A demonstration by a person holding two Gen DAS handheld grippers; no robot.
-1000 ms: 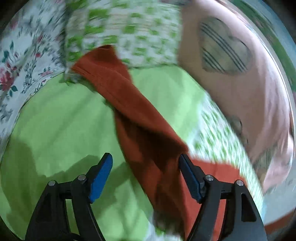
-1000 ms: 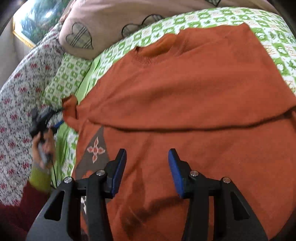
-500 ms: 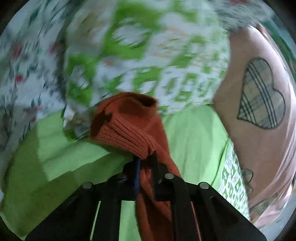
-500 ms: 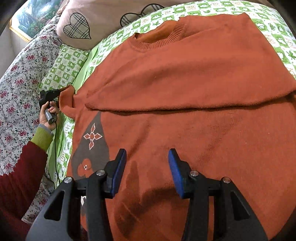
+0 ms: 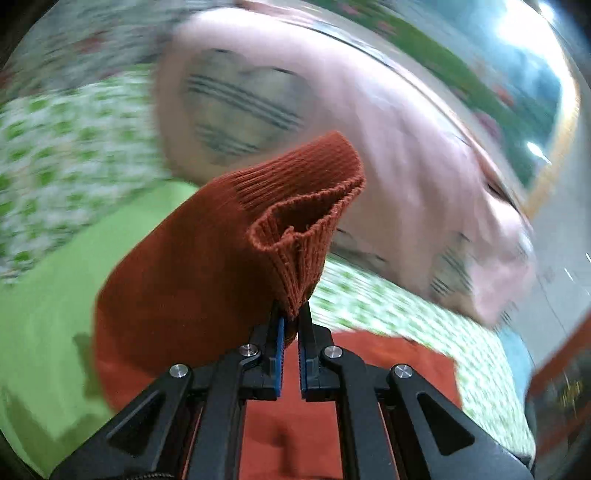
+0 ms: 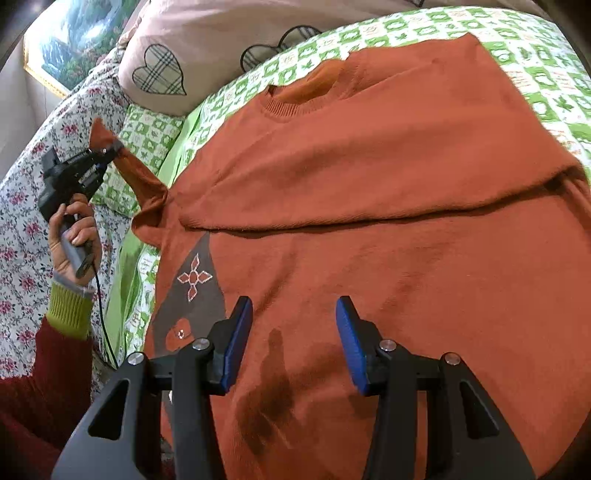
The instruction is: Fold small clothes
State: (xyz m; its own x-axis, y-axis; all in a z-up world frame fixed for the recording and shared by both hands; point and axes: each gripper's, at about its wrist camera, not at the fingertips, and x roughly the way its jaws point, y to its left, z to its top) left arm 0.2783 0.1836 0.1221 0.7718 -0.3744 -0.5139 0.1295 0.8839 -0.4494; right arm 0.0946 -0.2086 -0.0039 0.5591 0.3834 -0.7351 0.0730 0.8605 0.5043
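A rust-orange knit sweater lies flat on the bed, its right sleeve folded across the chest. A grey patch with a cross motif shows at its left side. My left gripper is shut on the ribbed cuff of the left sleeve and holds it lifted off the bed. The right wrist view shows the same gripper at the far left with the sleeve stretched up from the sweater. My right gripper is open and empty, hovering over the sweater's lower body.
The bed has a green-and-white checked cover and a plain green sheet. A pink pillow with plaid hearts lies at the head. A floral quilt runs along the left. A framed picture hangs behind.
My left gripper closed on the sleeve cuff and has lifted it up off the bed, swinging toward the pillow. My right gripper stays open over the sweater body.
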